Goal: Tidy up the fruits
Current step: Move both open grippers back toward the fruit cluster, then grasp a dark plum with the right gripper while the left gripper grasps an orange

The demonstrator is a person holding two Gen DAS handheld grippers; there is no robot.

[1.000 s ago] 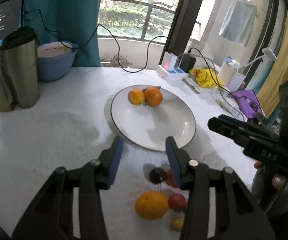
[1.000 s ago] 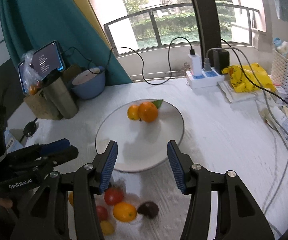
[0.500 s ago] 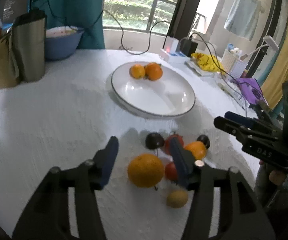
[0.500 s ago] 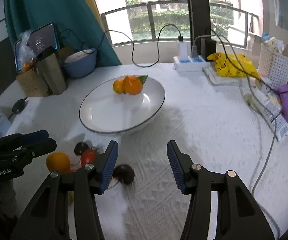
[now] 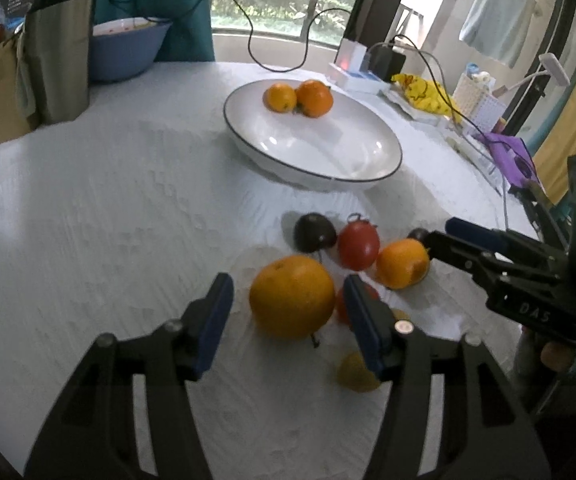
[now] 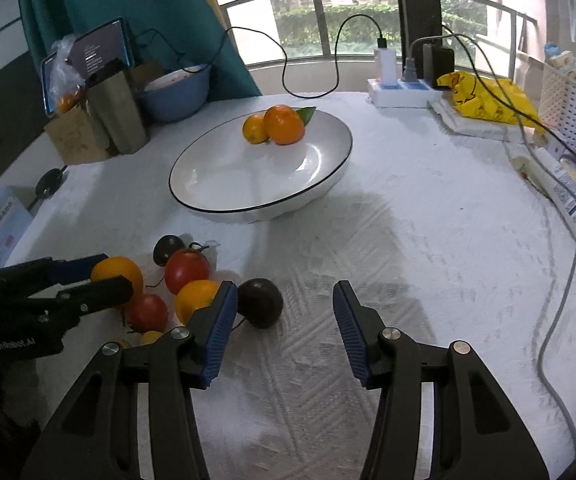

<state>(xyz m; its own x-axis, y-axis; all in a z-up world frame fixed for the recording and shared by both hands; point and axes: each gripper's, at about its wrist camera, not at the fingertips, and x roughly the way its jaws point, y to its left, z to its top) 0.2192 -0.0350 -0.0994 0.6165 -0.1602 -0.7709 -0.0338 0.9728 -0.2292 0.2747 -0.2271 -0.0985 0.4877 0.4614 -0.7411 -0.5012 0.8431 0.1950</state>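
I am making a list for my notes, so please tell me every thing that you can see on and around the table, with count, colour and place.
plate: one, white with dark rim, table middle
oranges on plate: two, orange, at its far edge
large orange: one, on cloth, between the left jaws, not gripped
small orange: one, in the loose pile
tomatoes: two, red, in the pile
dark fruits: two, near black, pile edges
yellow fruit: one, nearest the camera
bowl: one, blue, far left
steel cup: one, beside the bowl
power strip: one, white, by the window
left gripper: black, blue pads, open
right gripper: same, open, empty
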